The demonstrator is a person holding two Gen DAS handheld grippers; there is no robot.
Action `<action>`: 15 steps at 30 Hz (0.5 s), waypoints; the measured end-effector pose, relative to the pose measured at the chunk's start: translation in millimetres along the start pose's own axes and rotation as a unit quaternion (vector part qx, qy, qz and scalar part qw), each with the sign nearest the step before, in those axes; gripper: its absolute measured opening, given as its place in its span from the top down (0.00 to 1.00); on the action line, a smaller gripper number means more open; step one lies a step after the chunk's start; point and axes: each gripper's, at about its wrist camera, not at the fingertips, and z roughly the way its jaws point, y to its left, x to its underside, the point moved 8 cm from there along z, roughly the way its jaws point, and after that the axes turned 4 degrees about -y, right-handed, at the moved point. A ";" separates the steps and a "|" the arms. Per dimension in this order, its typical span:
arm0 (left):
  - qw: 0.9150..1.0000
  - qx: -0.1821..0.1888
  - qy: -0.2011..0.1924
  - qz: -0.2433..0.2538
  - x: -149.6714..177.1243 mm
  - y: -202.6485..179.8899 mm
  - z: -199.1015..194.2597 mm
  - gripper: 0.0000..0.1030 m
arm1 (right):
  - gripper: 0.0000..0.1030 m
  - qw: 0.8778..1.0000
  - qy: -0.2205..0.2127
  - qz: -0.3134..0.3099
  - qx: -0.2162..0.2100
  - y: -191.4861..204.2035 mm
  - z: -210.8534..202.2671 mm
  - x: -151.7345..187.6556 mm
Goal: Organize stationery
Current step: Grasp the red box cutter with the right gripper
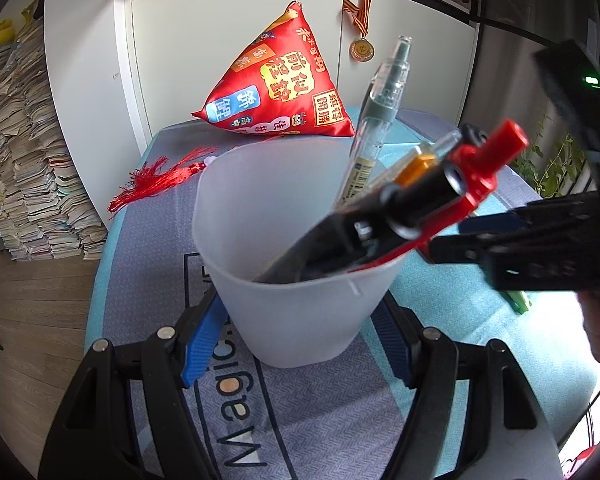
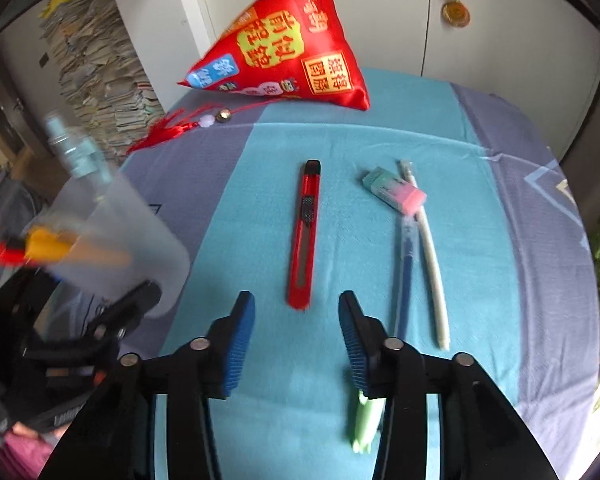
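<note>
Now: right claw spread and empty, the red utility knife just beyond its pads.
The left claw pinches the frosted cup low on its walls, pens already standing inside. The knife lies lengthwise on the blue cloth of the tabletop; it looks light, stiff and smooth-sided, so a grip across its mid-body should hold best. To the right lie an eraser, a blue pen and a white pen, thin and liable to roll; a green clip sits nearest.
</note>
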 end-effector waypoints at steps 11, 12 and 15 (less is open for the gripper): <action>1.000 -0.001 0.004 0.001 0.4 -0.7 2.7 0.32 | 0.86 1.000 0.008 -0.011 0.025 -2.1 6.5 9.8; 1.000 -0.001 0.004 0.000 0.6 -0.8 2.7 0.32 | 0.86 0.999 0.011 -0.019 0.027 -2.7 1.1 17.2; 1.000 -0.002 0.003 0.001 0.5 -1.2 2.8 0.32 | 0.86 0.999 0.035 -0.032 0.014 -2.2 -21.4 49.7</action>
